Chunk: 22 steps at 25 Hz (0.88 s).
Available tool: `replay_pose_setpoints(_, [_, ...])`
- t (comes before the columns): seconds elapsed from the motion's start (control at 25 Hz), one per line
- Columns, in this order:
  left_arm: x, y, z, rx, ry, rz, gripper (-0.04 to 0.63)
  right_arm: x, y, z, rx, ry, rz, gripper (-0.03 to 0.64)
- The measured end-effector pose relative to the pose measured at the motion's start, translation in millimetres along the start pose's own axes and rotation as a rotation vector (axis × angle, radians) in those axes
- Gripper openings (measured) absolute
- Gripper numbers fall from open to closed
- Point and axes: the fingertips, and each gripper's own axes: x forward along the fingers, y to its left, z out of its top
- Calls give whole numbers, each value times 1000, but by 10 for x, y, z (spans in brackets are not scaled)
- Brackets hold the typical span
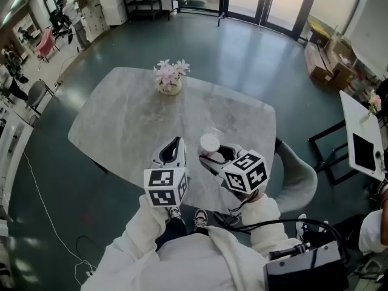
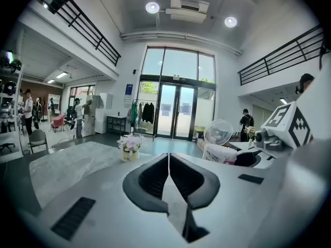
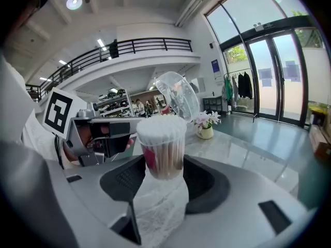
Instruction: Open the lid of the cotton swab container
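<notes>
Nearest the head view are the person's white sleeves (image 1: 151,247), each ending in a marker-cubed gripper over the near edge of the grey marble table (image 1: 115,126). On the left, the left gripper (image 1: 175,143) points out over the tabletop with its jaws pressed together and nothing between them. Beyond it, near the table's far edge, stands a small cream pot (image 1: 170,87) holding pale pink flowers (image 1: 170,71). To the right, the right gripper (image 1: 213,157) has its dark pads clamped on the sides of the cotton swab container (image 3: 163,150), a clear cup held upright just beside the left gripper. It is packed full of swabs (image 3: 161,130), their white tips level with the rim. Its clear lid (image 3: 177,94) is already open, tilted up and back behind the rim. Rightmost, a grey chair (image 1: 298,176) sits against the table.
</notes>
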Motion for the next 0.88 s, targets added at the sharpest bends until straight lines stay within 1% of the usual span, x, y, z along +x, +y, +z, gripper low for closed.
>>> replay_pose_setpoints(0.16, [-73, -3, -66, -21, 9, 5, 15, -19, 81, -39, -4, 8, -7, 282])
replay_pose_setpoints(0.32, [-175, -25, -110, -19, 8, -9, 15, -63, 185, -70, 5, 10, -43, 282])
replay_pose_setpoints(0.48, [-303, 39, -217, -23, 25, -34, 15, -48, 323, -95, 42, -2, -86, 282])
replay_pose_setpoints(0.64, [-377, 113, -234, -31, 23, -63, 15, -17, 435, -80, 39, -5, -125, 282])
replay_pose_setpoints(0.76, [-401, 137, -242, -48, 25, -80, 15, 4, 503, -86, 50, -5, -136, 282])
replay_pose_setpoints(0.88, [-400, 143, -218, -34, 18, -99, 15, 42, 530, -80, 52, -1, -141, 282])
